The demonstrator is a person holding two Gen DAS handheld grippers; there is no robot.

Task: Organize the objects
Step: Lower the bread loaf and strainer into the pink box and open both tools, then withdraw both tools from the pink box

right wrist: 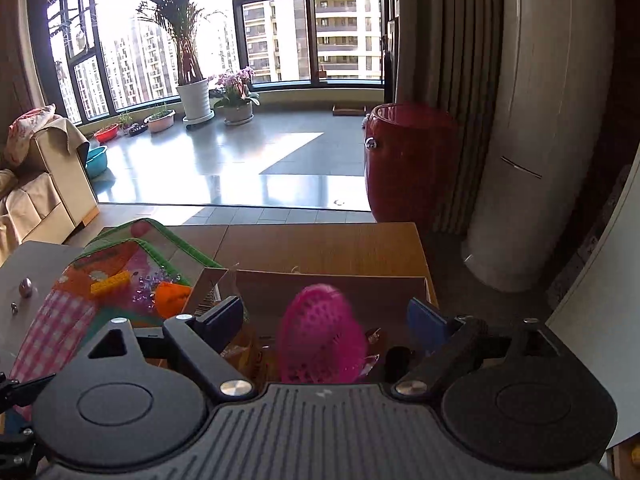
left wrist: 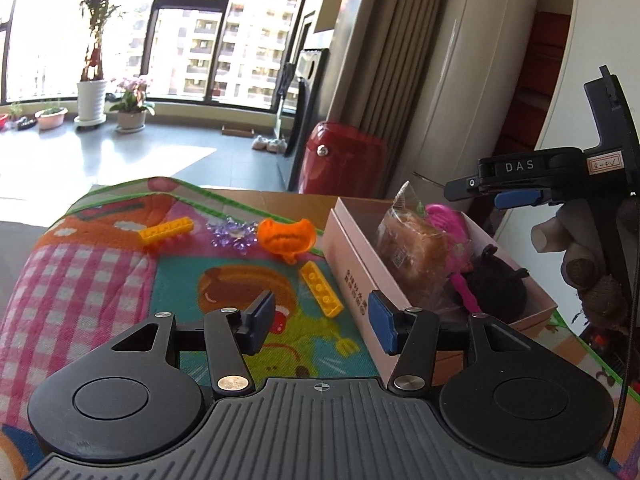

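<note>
An open white cardboard box (left wrist: 348, 256) stands on a colourful mat (left wrist: 80, 280). It holds a wrapped bread (left wrist: 412, 252), a pink brush (left wrist: 444, 220) and a black fuzzy item (left wrist: 496, 280). Left of the box lie an orange toy (left wrist: 286, 238), a purple crystal piece (left wrist: 234, 232) and two yellow bricks (left wrist: 166, 230) (left wrist: 322, 288). My left gripper (left wrist: 322, 324) hovers open over the mat just short of the nearer brick, holding nothing. My right gripper (right wrist: 325, 318) (left wrist: 472, 192), carried by a gloved hand (left wrist: 576, 248), is open above the box. The pink brush (right wrist: 320, 332) shows between its pads, untouched.
The mat covers part of a wooden table (right wrist: 320, 244). Beyond it stand a red drum stool (right wrist: 408, 160), curtains and a tall white cylinder (right wrist: 552, 120). A sofa (right wrist: 40, 200) sits at the left, and potted plants (right wrist: 196, 96) line the window.
</note>
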